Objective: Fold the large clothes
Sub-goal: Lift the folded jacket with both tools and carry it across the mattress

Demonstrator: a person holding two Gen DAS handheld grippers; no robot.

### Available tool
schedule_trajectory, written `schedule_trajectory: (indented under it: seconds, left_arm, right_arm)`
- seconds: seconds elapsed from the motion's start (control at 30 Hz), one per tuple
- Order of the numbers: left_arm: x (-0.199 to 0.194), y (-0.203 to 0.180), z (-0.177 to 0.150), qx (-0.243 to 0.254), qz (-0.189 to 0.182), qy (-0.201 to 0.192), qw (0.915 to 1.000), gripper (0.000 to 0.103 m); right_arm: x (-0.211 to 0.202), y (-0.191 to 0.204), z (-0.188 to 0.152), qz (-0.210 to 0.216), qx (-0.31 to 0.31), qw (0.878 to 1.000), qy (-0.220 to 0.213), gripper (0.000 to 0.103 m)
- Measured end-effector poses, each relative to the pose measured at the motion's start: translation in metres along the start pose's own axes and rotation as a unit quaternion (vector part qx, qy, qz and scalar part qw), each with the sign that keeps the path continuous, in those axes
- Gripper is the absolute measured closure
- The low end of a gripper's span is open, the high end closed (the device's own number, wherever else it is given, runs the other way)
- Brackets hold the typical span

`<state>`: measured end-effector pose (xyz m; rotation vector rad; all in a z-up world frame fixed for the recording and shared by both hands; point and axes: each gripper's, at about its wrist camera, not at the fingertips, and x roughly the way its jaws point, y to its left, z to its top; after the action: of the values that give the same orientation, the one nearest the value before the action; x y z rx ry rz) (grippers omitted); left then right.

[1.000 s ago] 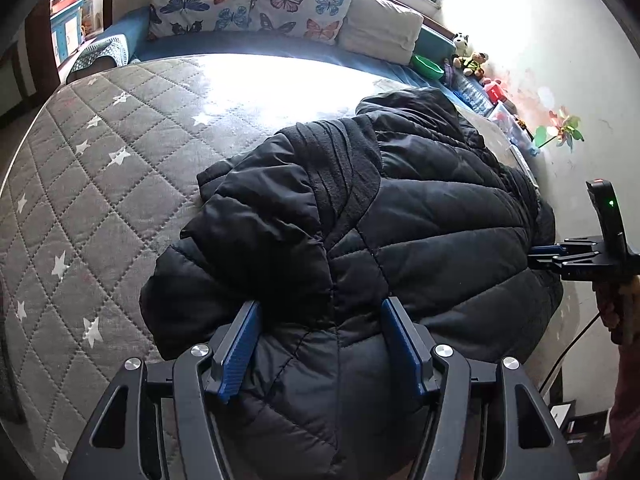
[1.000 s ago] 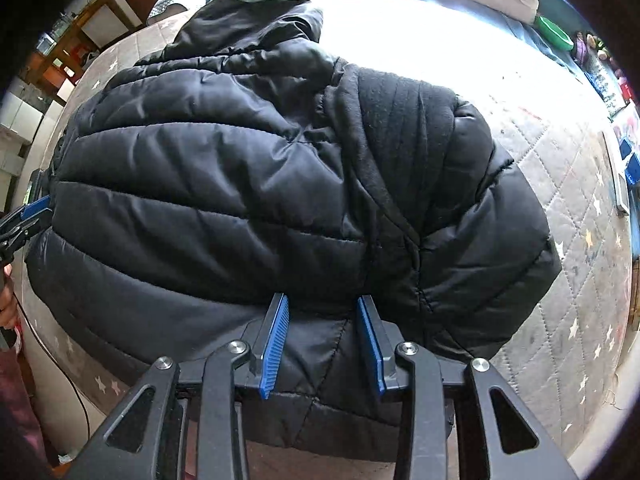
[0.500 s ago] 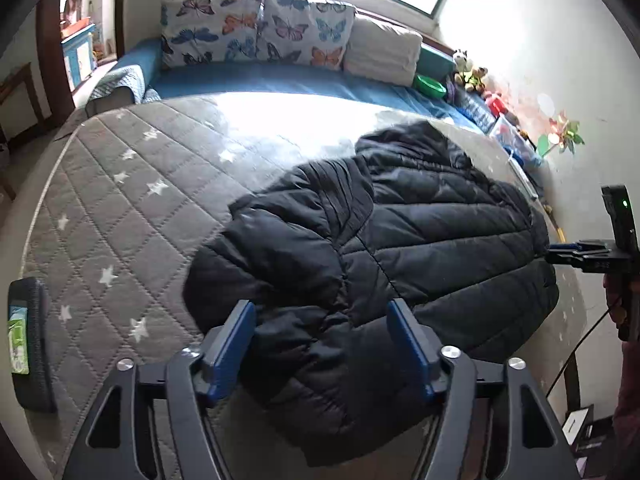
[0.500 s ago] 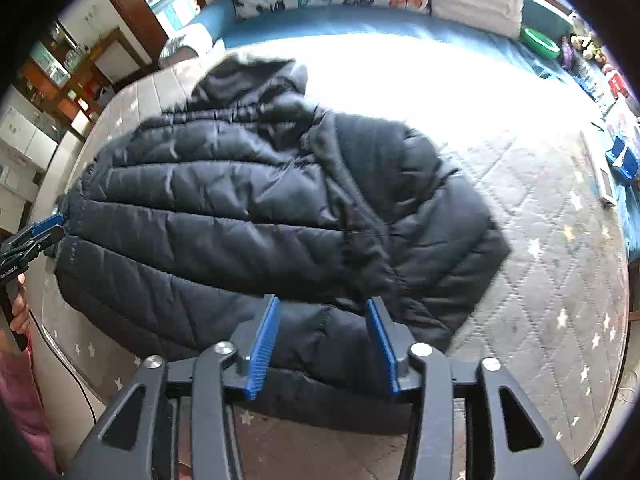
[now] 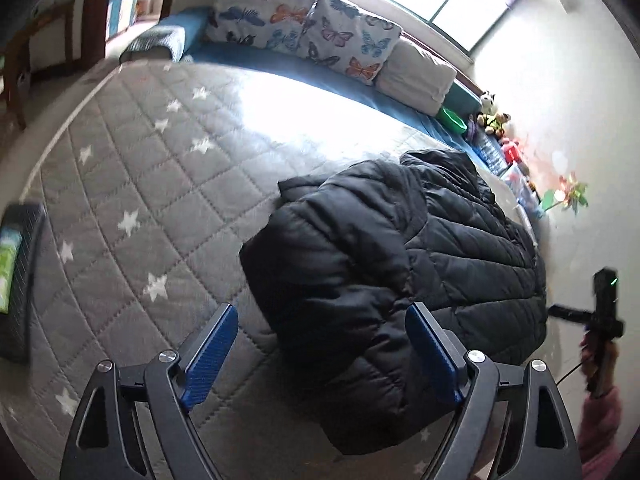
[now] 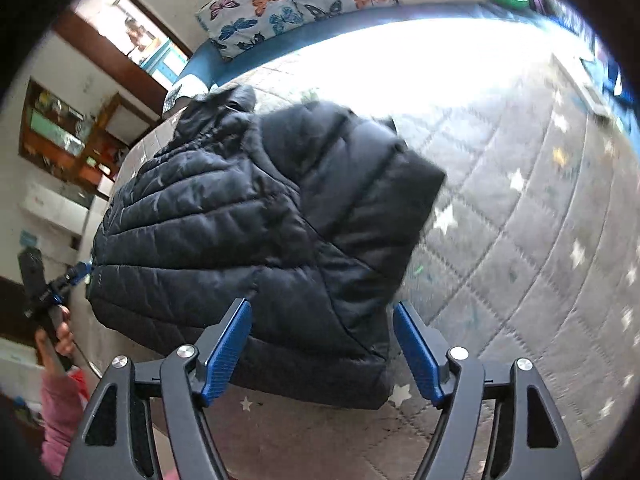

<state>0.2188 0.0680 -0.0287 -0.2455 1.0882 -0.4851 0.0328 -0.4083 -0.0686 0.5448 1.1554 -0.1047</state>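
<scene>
1. Black quilted nylon: the puffer jacket [image 5: 400, 272] lies folded on the grey star-quilted mattress [image 5: 140, 200], near the edge closest to you, hood end toward the butterfly pillows [image 5: 304, 24].
2. A second ago both your tools were down in the jacket's near hem; now they are drawn back from it and the whole bundle shows, so that fold looks finished.
3. Your left gripper [image 5: 322, 354] is opening, its blue pads spread wide with nothing pinched; the jacket's corner sits in line between them but apart.
4. Your right gripper [image 6: 322, 348] is opening too and holds nothing; the hem looks clear of the pads, though motion blur makes that hard to confirm.
5. The sleeve side seems tucked over the body, probably leaving one more fold.
</scene>
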Motion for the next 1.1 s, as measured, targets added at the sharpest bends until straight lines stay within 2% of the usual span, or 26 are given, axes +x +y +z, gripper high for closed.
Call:
schedule_trajectory:
  seconds: [0.13, 0.37, 0.47, 0.7, 0.87, 1.1]
  left_arm:
    - [0.010, 0.014, -0.007, -0.035, -0.031, 0.010, 0.9989, 0.011]
    - [0.026, 0.019, -0.017, -0.066, -0.058, 0.019, 0.9960, 0.011]
    - [0.031, 0.024, -0.019, -0.081, -0.070, 0.017, 0.9941, 0.002]
    - [0.049, 0.023, -0.020, -0.098, -0.098, 0.026, 0.9900, 0.002]
    - [0.062, 0.014, -0.015, -0.093, -0.089, 0.027, 0.9913, 0.000]
    - [0.086, -0.001, -0.007, -0.098, -0.102, 0.039, 0.9892, 0.000]
  right_arm:
    - [0.016, -0.015, -0.007, 0.026, 0.023, 0.999, 0.011, 0.022]
    - [0.036, -0.026, -0.007, 0.080, 0.042, 0.996, 0.019, 0.009]
    - [0.042, -0.025, -0.005, 0.096, 0.047, 0.994, 0.023, 0.006]
    - [0.041, -0.035, -0.005, 0.115, 0.050, 0.992, 0.031, 0.000]
    - [0.036, -0.036, -0.007, 0.115, 0.041, 0.992, 0.032, 0.000]
    - [0.029, -0.036, -0.010, 0.109, 0.048, 0.992, 0.033, 0.000]
